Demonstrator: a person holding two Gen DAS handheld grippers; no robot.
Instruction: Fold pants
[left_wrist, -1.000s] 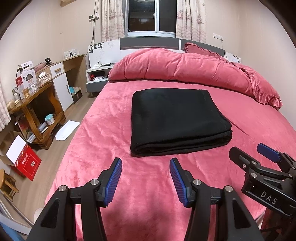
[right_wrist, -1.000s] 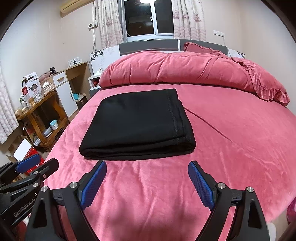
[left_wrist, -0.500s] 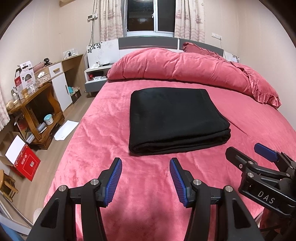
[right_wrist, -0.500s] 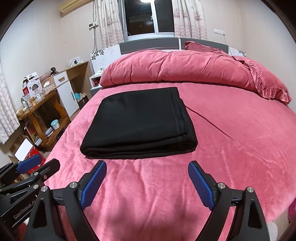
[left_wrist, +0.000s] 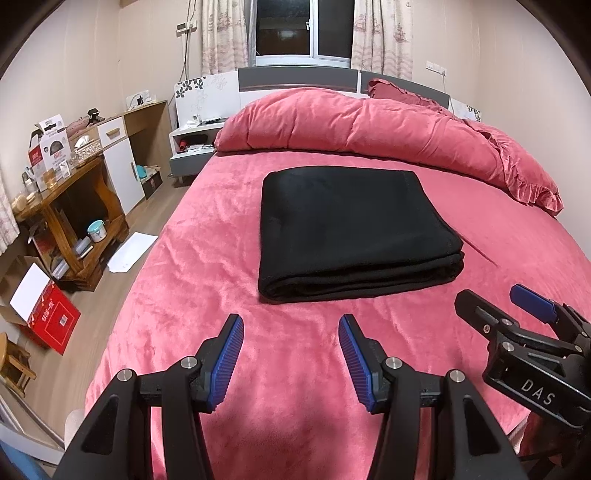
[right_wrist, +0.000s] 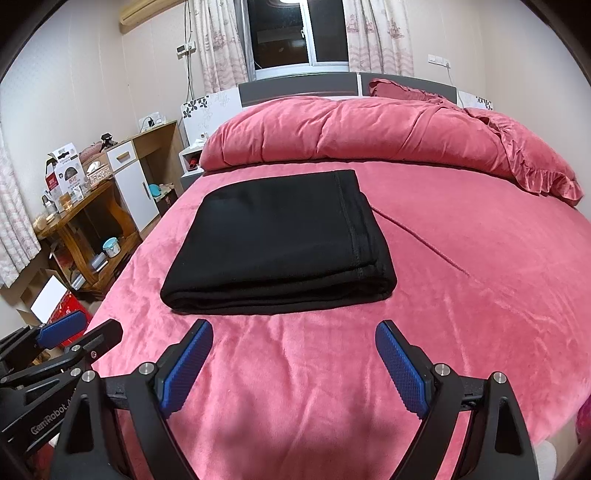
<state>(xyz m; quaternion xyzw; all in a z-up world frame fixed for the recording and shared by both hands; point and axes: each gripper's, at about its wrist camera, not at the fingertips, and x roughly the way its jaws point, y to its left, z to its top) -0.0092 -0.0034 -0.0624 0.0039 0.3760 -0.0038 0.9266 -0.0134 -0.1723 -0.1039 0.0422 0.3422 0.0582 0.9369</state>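
Observation:
Black pants (left_wrist: 351, 229) lie folded into a neat rectangle on the pink bed (left_wrist: 207, 288); they also show in the right wrist view (right_wrist: 277, 243). My left gripper (left_wrist: 291, 332) is open and empty, held over the bed short of the pants' near edge. My right gripper (right_wrist: 293, 339) is open and empty, also short of the near edge. The right gripper shows at the right edge of the left wrist view (left_wrist: 506, 310), and the left gripper shows at the lower left of the right wrist view (right_wrist: 79, 332).
A rolled pink duvet (left_wrist: 351, 125) and pillow (left_wrist: 406, 92) lie at the bed's head. A wooden table (left_wrist: 70, 206), a white cabinet (left_wrist: 122, 162), a red box (left_wrist: 51, 317) and paper (left_wrist: 133, 251) are on the left by the floor.
Both grippers have drawn back slightly and tilted; the pants sit a little farther up in view. The pants have not moved and both grippers stay open.

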